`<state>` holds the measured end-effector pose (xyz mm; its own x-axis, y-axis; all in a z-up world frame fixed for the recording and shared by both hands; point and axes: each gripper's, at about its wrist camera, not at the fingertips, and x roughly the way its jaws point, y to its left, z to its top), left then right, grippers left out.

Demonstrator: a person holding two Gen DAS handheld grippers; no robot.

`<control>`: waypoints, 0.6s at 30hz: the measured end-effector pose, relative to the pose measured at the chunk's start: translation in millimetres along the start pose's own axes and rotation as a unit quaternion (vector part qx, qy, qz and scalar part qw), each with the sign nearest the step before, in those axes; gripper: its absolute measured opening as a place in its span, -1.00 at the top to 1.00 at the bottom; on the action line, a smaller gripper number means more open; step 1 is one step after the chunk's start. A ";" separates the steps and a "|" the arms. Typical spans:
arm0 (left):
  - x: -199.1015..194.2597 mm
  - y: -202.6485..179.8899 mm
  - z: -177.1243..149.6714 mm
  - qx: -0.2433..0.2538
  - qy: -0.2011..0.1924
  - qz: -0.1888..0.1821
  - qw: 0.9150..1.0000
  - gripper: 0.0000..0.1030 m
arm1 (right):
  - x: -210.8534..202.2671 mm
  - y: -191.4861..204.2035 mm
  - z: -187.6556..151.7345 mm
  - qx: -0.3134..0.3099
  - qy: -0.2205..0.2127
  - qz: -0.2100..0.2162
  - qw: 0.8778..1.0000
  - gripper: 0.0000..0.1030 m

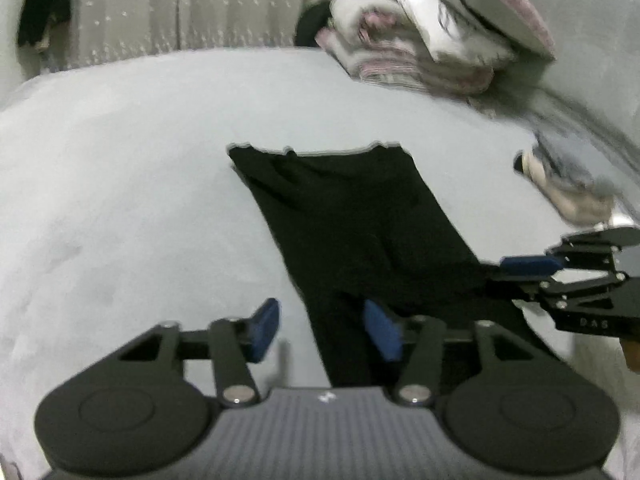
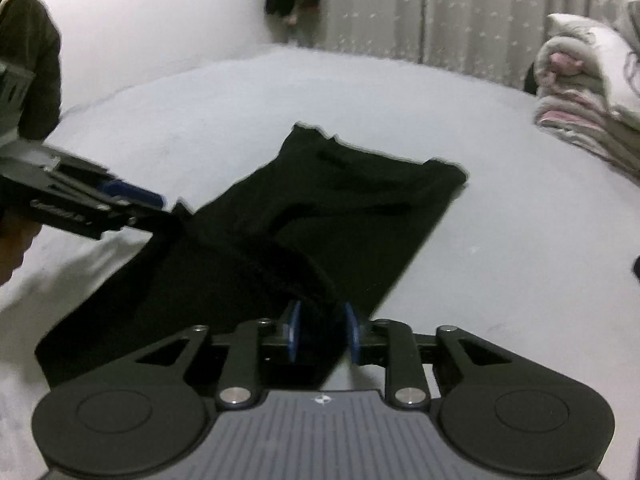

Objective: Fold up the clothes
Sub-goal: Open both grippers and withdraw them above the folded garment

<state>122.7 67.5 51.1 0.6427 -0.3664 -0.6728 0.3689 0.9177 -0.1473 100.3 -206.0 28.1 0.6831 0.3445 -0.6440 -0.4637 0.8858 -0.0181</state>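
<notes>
A long black garment (image 1: 352, 216) lies lengthwise on a pale grey bed (image 1: 120, 168); it also shows in the right wrist view (image 2: 340, 216). My left gripper (image 1: 320, 330) is open, its blue pads astride the garment's left edge near me. In the right wrist view the left gripper (image 2: 160, 206) sits at the garment's left edge, where the cloth is lifted. My right gripper (image 2: 322, 332) is shut on a raised fold of the black garment. In the left wrist view the right gripper (image 1: 504, 274) pinches the garment's right edge.
A stack of folded white and pink bedding (image 1: 420, 40) sits at the far right of the bed, also in the right wrist view (image 2: 588, 92). More crumpled clothes (image 1: 572, 184) lie at the right. A curtain (image 1: 180, 4) hangs behind the bed.
</notes>
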 end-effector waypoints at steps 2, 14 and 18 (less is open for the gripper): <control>-6.1 3.1 1.5 -0.015 -0.010 -0.001 1.000 0.00 | -6.0 -1.7 1.3 0.007 -0.009 -0.006 1.000 0.53; -11.3 -32.7 -9.6 0.026 -0.015 0.004 1.000 0.28 | -4.0 19.7 7.8 -0.030 -0.025 0.031 0.999 0.58; -9.0 -46.1 -14.5 0.048 -0.004 0.026 0.998 0.51 | 1.8 23.9 6.6 -0.029 0.008 0.081 0.996 0.58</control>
<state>90.2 30.7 53.5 0.6682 -0.3199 -0.6717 0.3974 0.9167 -0.0412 94.1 -182.1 31.5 0.5888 0.4756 -0.6535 -0.5990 0.7996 0.0422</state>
